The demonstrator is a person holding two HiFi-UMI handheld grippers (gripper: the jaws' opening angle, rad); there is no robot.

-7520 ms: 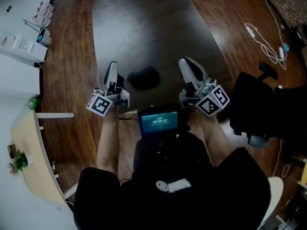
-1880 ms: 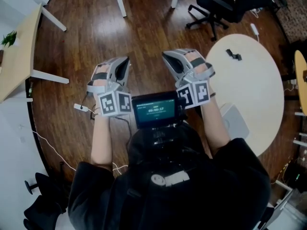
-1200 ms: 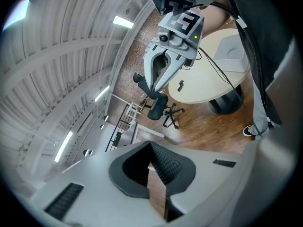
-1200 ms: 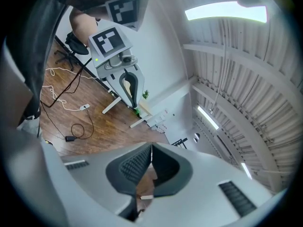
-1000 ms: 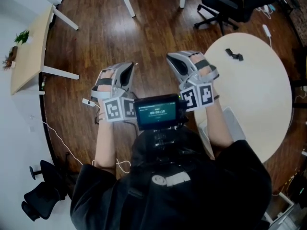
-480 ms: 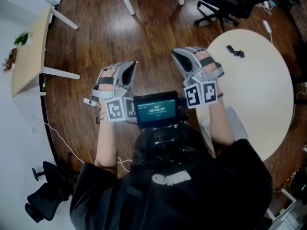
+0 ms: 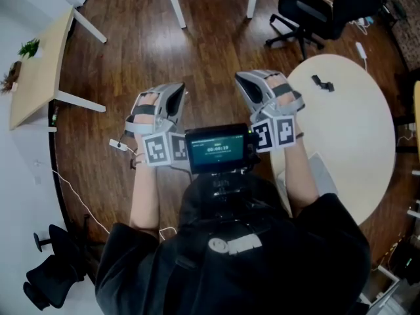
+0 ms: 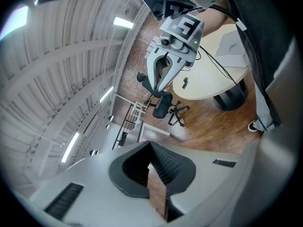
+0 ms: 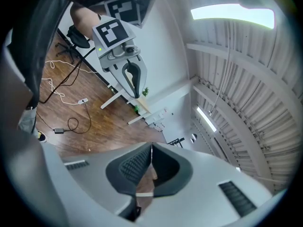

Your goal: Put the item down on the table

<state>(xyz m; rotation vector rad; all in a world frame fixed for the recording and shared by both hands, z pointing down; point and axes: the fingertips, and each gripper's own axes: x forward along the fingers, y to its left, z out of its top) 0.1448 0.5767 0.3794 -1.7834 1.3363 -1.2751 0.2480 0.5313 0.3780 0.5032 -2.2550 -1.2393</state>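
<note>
Both grippers are held side by side above the wooden floor, empty. My left gripper (image 7: 176,92) (image 8: 150,144) is shut, its jaws meeting at the tip with nothing between them. My right gripper (image 7: 247,81) (image 9: 151,148) is also shut and holds nothing; it hangs next to the near-left edge of a round white table (image 7: 354,130). A small black item (image 7: 321,82) lies on the far part of that table, well beyond the right gripper. In each gripper view the other gripper shows opposite, as the right gripper (image 8: 165,65) and the left gripper (image 9: 127,74).
A black office chair (image 7: 308,12) stands behind the round table. A light wooden desk (image 7: 36,71) is at the left, and white table legs (image 7: 174,2) are at the top. A cable with a plug (image 7: 118,146) lies on the floor. A flat pale thing (image 7: 323,176) rests on the table's near side.
Earlier I stood at a dark table with a black item between the grippers. In the last second both grippers stayed shut and side by side; the right one drifted slightly toward the round table.
</note>
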